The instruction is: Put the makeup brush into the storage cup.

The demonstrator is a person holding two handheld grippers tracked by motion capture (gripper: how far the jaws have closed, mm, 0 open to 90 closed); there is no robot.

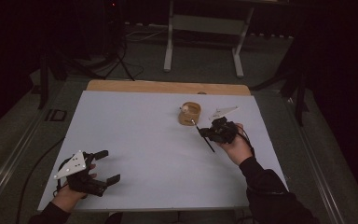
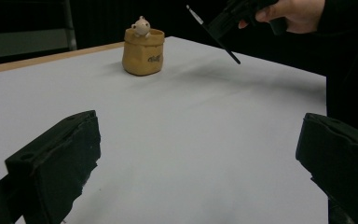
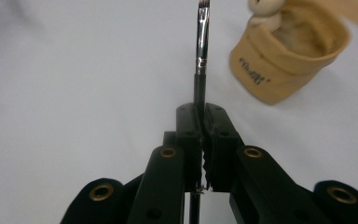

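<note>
While the left gripper (image 1: 106, 166) rested wide apart near the bench's (image 1: 149, 140) front edge, the right gripper (image 3: 201, 122) clamped a thin brush (image 3: 200, 56) just beside the tan pot (image 3: 286, 58).

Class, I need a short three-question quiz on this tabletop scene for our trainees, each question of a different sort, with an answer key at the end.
1. True or false: the left gripper is shut on the paintbrush.
2. Multiple choice: the tan holder with the small figure at its rim stands (A) on the white table, apart from both grippers; (B) between the left jaws; (C) on the floor.
3. Fill in: the brush's bristle tip points toward the ____ and away from the right gripper.

Key
1. False: its jaws stand wide apart with nothing between them; the right gripper clamps the brush.
2. A
3. holder
</note>
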